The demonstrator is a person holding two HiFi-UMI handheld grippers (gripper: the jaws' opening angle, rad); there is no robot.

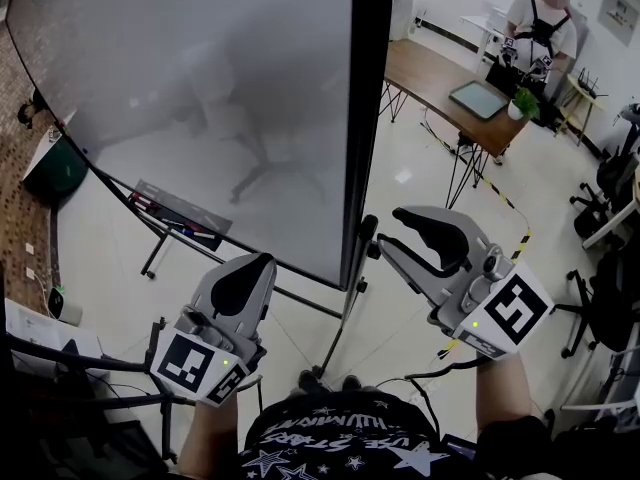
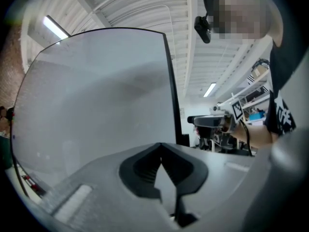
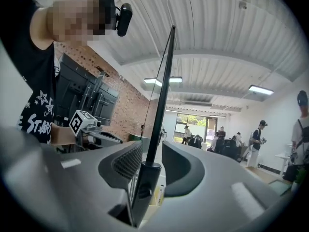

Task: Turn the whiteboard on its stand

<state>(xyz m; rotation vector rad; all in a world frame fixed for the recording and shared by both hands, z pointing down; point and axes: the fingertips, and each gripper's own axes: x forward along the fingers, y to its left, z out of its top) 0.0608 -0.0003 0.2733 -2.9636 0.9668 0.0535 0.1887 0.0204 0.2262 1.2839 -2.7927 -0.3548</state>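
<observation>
The large grey-white whiteboard with a black frame (image 1: 200, 98) is seen upright on its black metal stand (image 1: 333, 340) on the pale floor, just ahead of both tongs. The left tongs (image 1: 262, 260) are held low before the board's face, their tips brought together with nothing between them. The right tongs (image 1: 390, 230) are held apart at the board's right edge. In the right gripper view the black frame edge (image 3: 161, 95) is seen in the gap, with no pad clearly pressed on it.
</observation>
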